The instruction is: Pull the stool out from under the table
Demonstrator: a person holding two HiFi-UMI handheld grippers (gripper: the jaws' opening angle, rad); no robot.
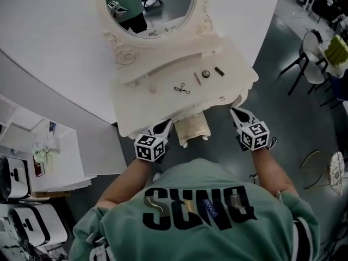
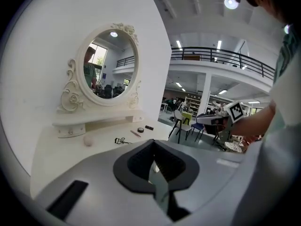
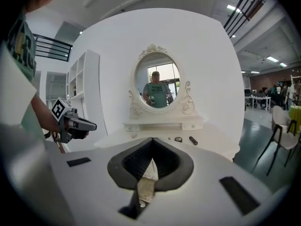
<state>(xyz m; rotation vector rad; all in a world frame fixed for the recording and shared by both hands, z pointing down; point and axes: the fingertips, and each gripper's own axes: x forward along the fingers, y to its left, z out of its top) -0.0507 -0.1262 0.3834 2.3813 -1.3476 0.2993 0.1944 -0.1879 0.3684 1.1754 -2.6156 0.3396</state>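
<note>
A cream stool (image 1: 193, 128) with a padded seat and curled legs stands half tucked under the front edge of the white dressing table (image 1: 136, 110). My left gripper (image 1: 165, 126) is shut and holds nothing, its tips by the stool's left side at the table edge. Just right of the stool, my right gripper (image 1: 236, 112) is also shut and holds nothing. In the left gripper view the left gripper (image 2: 153, 142) points at the tabletop, with the right gripper (image 2: 221, 124) off to the right. The right gripper (image 3: 151, 141) faces the oval mirror (image 3: 157, 81).
An eyelash curler (image 1: 182, 88), a small round tin (image 1: 205, 74), a black tube (image 1: 219, 71) and a thin stick (image 1: 198, 79) lie on the tabletop. A white shelf unit (image 1: 60, 151) stands at the left. Chairs (image 1: 310, 58) stand at the right on the dark floor.
</note>
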